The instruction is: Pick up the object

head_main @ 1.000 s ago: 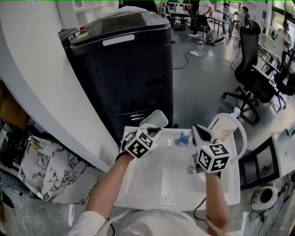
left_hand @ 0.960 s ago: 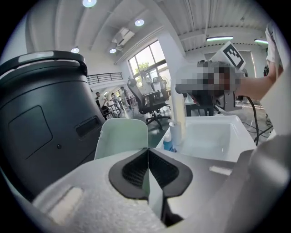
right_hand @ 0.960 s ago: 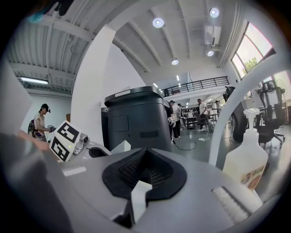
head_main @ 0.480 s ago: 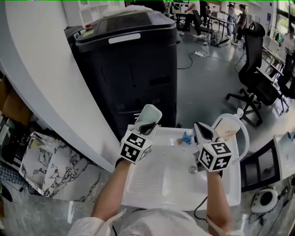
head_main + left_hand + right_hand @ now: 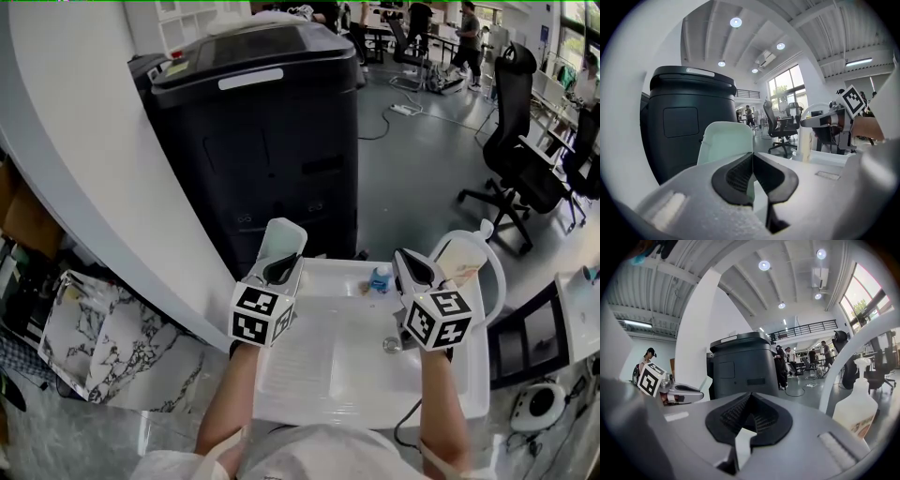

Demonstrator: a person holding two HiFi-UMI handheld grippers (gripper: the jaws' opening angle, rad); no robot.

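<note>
Left gripper [image 5: 280, 269], jaws pinching the near edge of the pale tray [image 5: 279, 238], holds it clear above the table's [image 5: 323, 361] far left corner, long axis running on past the jaws; right gripper [image 5: 406, 257], pressed together and empty, lies well apart.

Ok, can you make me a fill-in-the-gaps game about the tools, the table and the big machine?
1. The pale plastic piece is pinched in the ___ tool.
2. The big machine behind the white table is coloured ___.
3. The little bottle on that table has a ___ top.

Missing words: left, black, blue.
</note>
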